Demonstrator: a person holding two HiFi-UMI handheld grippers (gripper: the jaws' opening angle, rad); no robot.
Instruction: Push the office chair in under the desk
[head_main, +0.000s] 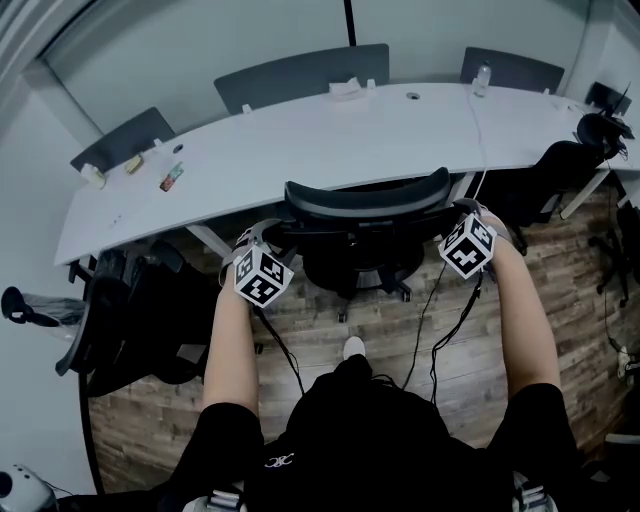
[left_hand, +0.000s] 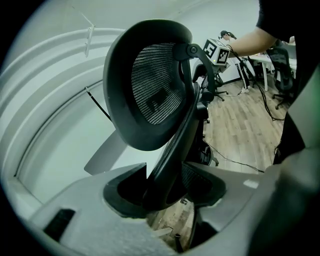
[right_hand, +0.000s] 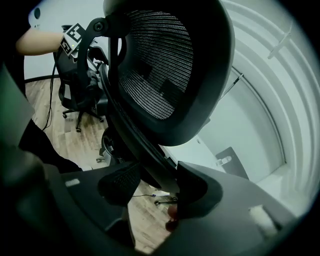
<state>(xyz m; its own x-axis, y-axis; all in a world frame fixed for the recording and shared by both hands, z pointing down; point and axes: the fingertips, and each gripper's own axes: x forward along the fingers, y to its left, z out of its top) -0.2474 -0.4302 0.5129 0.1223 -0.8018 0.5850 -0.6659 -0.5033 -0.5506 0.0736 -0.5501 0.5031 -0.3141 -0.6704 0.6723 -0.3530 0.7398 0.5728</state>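
In the head view we look down on the chair (head_main: 365, 205). Its backrest (head_main: 365, 192) is just at the near edge of the curved white desk (head_main: 300, 140), its seat is partly beneath the top, and its base is on the wood floor (head_main: 400, 330). We hold the left gripper (head_main: 270, 233) at the backrest's left side and the right gripper (head_main: 468, 208) at its right side, both arms stretched forward. Cables (head_main: 440, 320) hang from the grippers to the floor. Other chairs (head_main: 300, 78) stand across the desk, and a bottle (head_main: 481, 78) stands near its far edge.

In the left gripper view, the jaws are drawn in on the dark frame (left_hand: 172, 150) that runs down from the mesh backrest — one pad against each side of it, so we have the chair gripped here. Beyond the backrest we see the right gripper's marker cube and a forearm.

In the right gripper view it is the same on the other side — the jaws are closed onto the frame below the mesh, a pad against each face of it. The left gripper's cube shows past the backrest's upper edge.
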